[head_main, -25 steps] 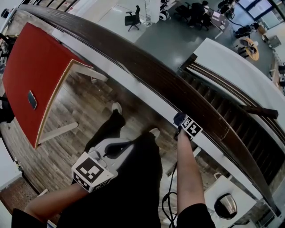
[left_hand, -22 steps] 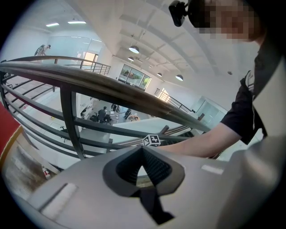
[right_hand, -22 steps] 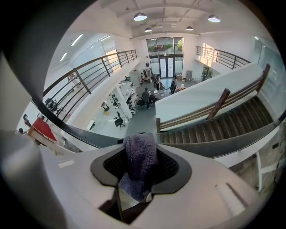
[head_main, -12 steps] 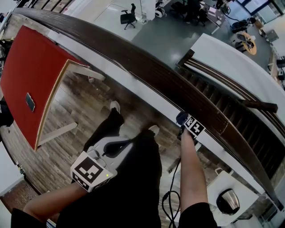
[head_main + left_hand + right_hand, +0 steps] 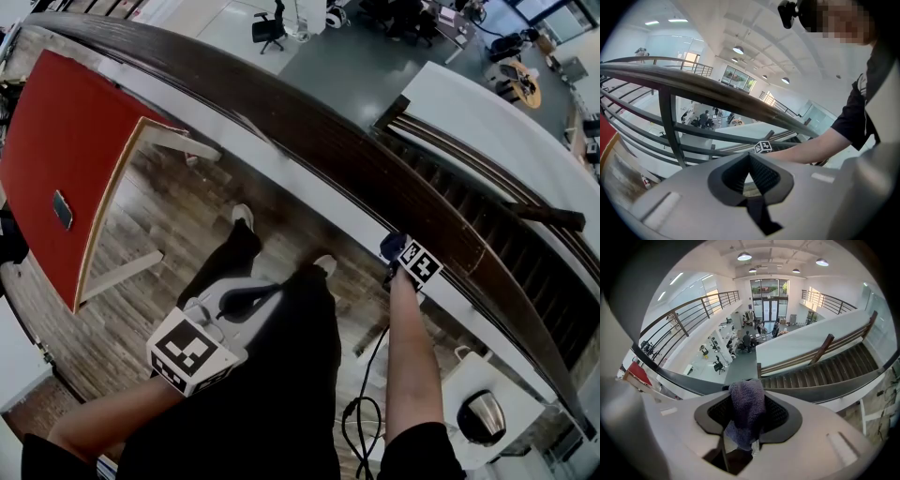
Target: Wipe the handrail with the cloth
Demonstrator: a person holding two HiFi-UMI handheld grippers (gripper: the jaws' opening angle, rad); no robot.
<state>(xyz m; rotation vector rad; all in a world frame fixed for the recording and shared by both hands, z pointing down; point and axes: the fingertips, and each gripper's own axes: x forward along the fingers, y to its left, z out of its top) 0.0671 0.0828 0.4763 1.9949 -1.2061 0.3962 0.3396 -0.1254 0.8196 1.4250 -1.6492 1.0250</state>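
Handrail, look: a broad dark brown wooden handrail with lengthwise grain and a low sheen, its top slightly rounded, with a white ledge along its near side.
Handrail, axis: the long axis runs on a diagonal in the head view, from upper left to lower right, in a gentle curve. In the right gripper view it crosses from side to side beyond the jaws.
Cloth, look: a small purple-grey towelling cloth, bunched into a narrow fold.
Cloth, axis: its length lies along the jaws. The rounded end points out at the handrail and the loose end trails back into the gripper's throat.
Cloth, place: it meets the near edge of the handrail about midway along the stretch in view. Firm contact cannot be confirmed.
Right gripper: jaws clamped on the cloth, arm stretched out to the rail.
Left gripper: jaws together with nothing between them, held low over the person's dark trousers and well apart from the rail.
Surroundings: a red-topped table stands to the left on a wood-plank floor.
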